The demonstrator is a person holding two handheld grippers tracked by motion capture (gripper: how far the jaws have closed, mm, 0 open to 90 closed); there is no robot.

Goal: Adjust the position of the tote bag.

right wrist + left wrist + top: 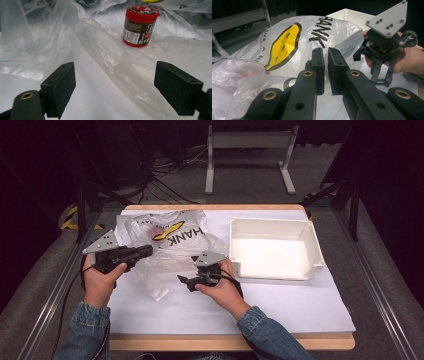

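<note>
high: my left gripper point(145, 251) on the plastic bag point(170, 240), my right gripper point(186, 281) at its near edge, white bin point(312, 242) empty | left gripper view: jaws nearly together, whether film is pinched unclear | right gripper view: jaws wide apart, red-lidded jar point(140, 25) inside bag

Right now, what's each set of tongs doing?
Left tongs: shut, pinching the plastic bag.
Right tongs: open, holding nothing.
</note>
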